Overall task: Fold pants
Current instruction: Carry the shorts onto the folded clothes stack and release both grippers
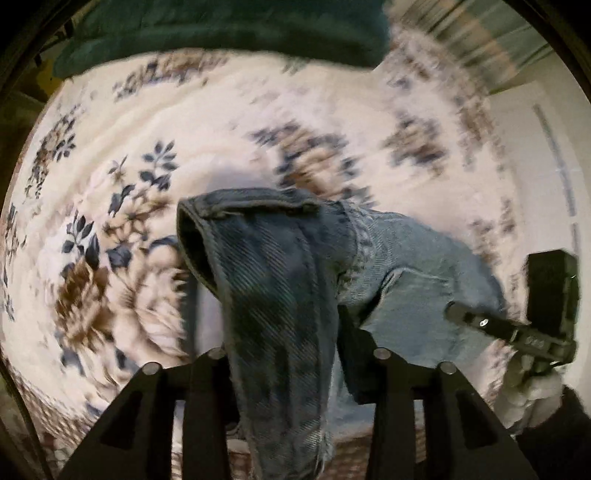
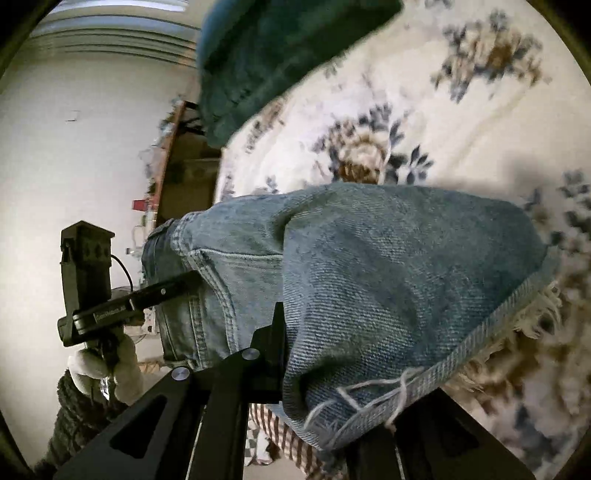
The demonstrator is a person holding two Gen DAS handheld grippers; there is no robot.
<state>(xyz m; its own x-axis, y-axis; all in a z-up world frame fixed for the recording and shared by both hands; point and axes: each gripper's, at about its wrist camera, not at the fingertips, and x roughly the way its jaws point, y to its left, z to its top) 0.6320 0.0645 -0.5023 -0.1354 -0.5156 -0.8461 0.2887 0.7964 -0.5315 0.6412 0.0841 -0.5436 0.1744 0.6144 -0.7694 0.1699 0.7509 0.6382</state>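
Note:
Blue denim pants hang between my two grippers above a floral blanket. My left gripper is shut on a dark fold of the denim near a hem. My right gripper is shut on the frayed leg hem, which drapes over its fingers and hides the tips. The right gripper also shows at the right edge of the left wrist view, pinching the pants. The left gripper shows at the left of the right wrist view, pinching the waistband. The pants are lifted off the blanket.
A dark green blanket or pillow lies at the far edge of the bed, also seen in the right wrist view. A white wall and cluttered furniture stand beyond the bed. Checked fabric lies below the pants.

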